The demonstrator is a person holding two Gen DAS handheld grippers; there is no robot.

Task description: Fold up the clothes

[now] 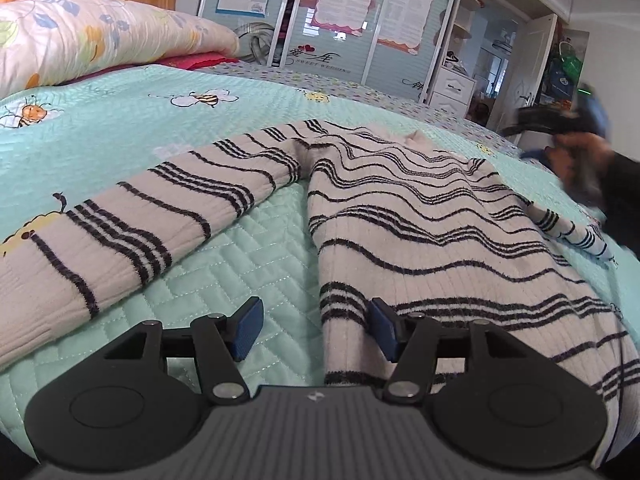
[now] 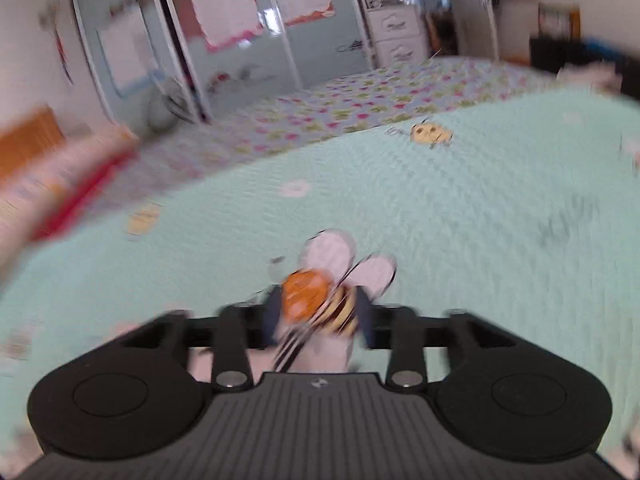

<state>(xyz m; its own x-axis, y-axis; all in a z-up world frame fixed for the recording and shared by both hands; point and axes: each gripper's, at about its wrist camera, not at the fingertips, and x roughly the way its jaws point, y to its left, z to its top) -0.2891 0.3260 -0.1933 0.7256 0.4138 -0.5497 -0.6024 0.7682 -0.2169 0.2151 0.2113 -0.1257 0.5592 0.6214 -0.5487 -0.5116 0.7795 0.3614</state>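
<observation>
Currently the left gripper (image 1: 316, 330) sits low over the bed, angled down toward the quilt (image 1: 120, 136). Its jaws stand apart; the left blue pad (image 1: 248, 328) is over bare quilt, the right pad lies against the near side edge of the striped sweater (image 1: 420, 220). No cloth is pinched between them.

Sweater: white with black stripes, spread flat on the mint quilt, body running away from the left gripper, one sleeve (image 1: 132, 240) stretched out toward the left of the left wrist view. The other sleeve (image 1: 568, 228) lies bunched at the far right side.

Right hand (image 1: 580, 160) appears at the right edge of the left wrist view, blurred, raised above the quilt beside that bunched sleeve, holding its device.

Right gripper (image 2: 320, 316): right wrist view heavily motion-blurred. It tilts down over the quilt and a printed bee (image 2: 320, 300). A strip of white, black-striped fabric shows between the fingers near the base. Whether the pads press on it, cannot tell from the blur.

Pillow (image 1: 100, 40) lies at the bed's far left; wardrobe (image 1: 340, 20) stands behind.
</observation>
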